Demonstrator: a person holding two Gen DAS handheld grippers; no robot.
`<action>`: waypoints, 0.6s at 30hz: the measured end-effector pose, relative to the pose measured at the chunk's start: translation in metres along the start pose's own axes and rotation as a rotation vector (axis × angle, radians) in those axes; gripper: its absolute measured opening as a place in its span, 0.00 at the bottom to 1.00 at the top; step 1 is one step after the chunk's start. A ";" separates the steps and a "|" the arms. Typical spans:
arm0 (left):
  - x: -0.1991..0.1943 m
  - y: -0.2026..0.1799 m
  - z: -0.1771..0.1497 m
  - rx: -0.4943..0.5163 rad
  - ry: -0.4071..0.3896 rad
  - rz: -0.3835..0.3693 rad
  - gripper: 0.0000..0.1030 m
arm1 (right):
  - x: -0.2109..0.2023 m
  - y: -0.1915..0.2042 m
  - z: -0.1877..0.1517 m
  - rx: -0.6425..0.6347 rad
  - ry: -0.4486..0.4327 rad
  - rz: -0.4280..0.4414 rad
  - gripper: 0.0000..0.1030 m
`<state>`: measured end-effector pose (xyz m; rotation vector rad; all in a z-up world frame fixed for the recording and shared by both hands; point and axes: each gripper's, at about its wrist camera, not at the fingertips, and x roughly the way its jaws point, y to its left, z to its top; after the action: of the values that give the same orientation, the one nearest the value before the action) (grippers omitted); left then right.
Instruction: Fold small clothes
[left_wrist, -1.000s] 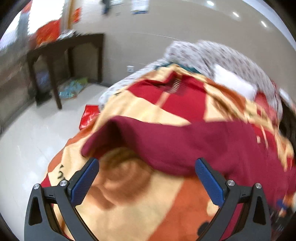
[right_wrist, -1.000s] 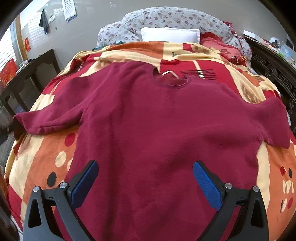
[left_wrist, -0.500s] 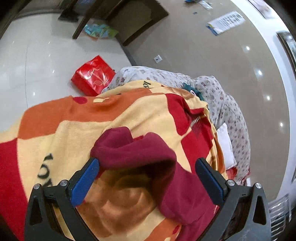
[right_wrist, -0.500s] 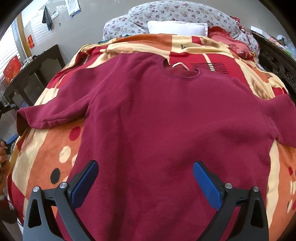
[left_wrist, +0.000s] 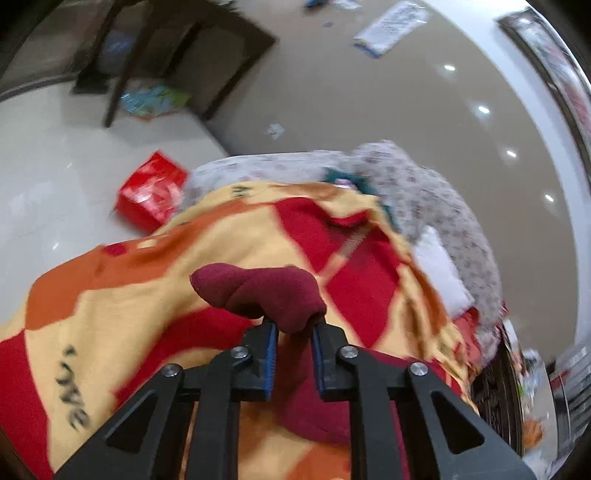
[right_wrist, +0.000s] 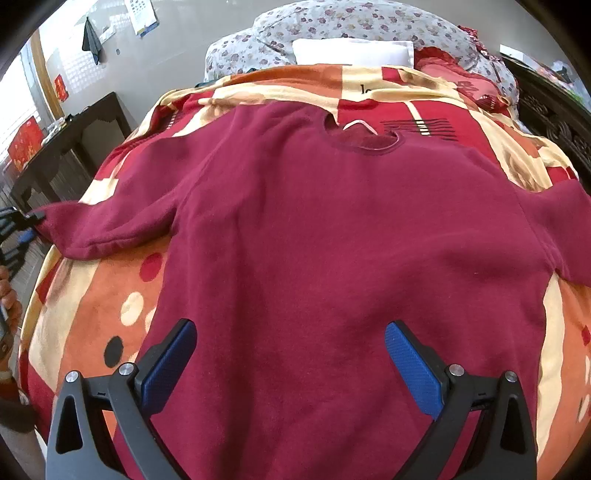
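Observation:
A maroon sweatshirt lies flat, front up, on a bed with an orange, red and yellow blanket. Its left sleeve stretches out to the left. My left gripper is shut on the cuff of that sleeve, which bunches up above the jaws; it also shows at the left edge of the right wrist view. My right gripper is open and empty, hovering over the sweatshirt's lower body. The right sleeve lies out to the right.
A white pillow and a floral quilt lie at the head of the bed. A dark wooden table stands left of the bed. A red bag lies on the floor. A dark carved bed frame is at right.
My left gripper has closed on the left sleeve's cuff, which it straddled open half a second ago. My right gripper stayed open and moved slightly forward over the sweatshirt.

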<state>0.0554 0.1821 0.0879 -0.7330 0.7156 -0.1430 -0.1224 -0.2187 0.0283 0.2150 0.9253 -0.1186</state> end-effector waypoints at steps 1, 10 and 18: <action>-0.003 -0.017 -0.005 0.037 0.004 -0.029 0.14 | -0.001 -0.001 0.000 0.005 -0.003 0.001 1.00; 0.010 -0.159 -0.097 0.362 0.121 -0.250 0.14 | -0.021 -0.029 0.008 0.089 -0.048 0.010 1.00; 0.075 -0.213 -0.199 0.554 0.291 -0.263 0.14 | -0.030 -0.078 0.015 0.180 -0.066 -0.038 1.00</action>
<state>0.0097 -0.1155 0.0825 -0.2703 0.8049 -0.6711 -0.1444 -0.2977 0.0509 0.3583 0.8532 -0.2432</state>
